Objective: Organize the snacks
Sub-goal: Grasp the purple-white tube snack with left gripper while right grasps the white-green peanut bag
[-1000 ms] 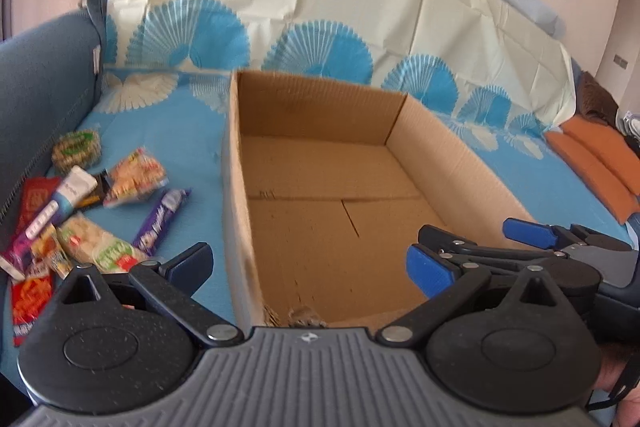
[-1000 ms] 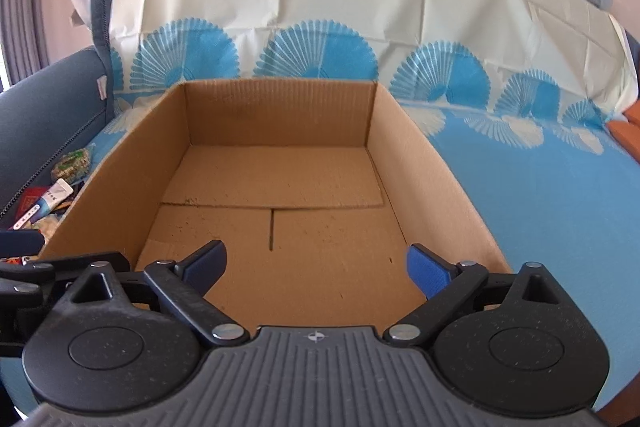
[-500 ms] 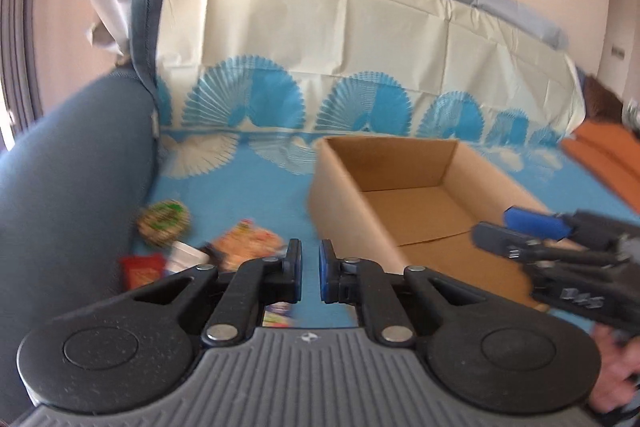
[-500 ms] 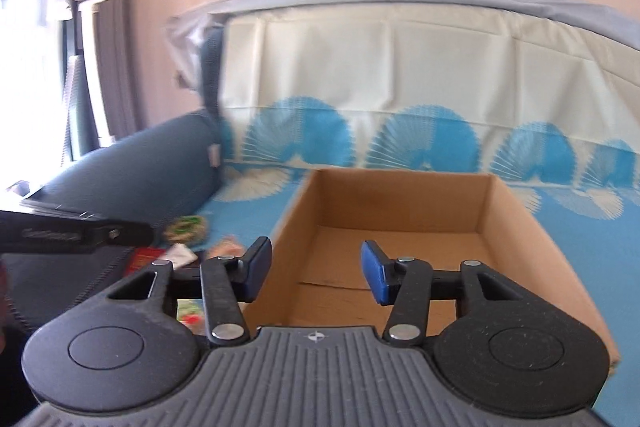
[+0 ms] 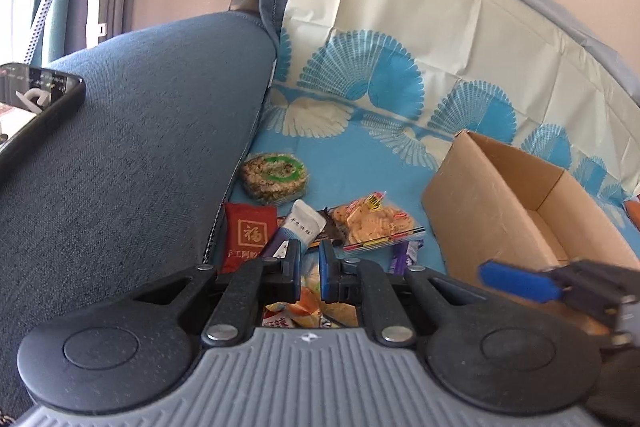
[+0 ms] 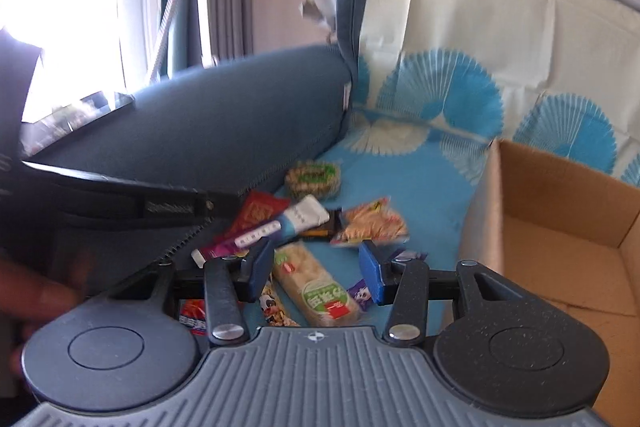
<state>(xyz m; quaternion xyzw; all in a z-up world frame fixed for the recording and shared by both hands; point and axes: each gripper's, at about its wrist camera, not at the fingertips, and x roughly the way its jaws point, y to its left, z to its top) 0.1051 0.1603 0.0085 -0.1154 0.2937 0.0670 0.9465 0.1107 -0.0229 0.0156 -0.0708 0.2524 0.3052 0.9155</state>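
snacks (image 6: 316, 227) lie just beyond both grippers' fingers, beside box (image 6: 560, 227).

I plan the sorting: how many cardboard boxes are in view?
1. The cardboard box stands open on the blue sofa cover, to the right of the snack pile. Others may be outside the view.

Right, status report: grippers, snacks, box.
Left gripper jaws nearly shut, empty, over snack pile. Right gripper jaws open, empty, above rice cracker pack. Cardboard box empty. Nothing blocking.
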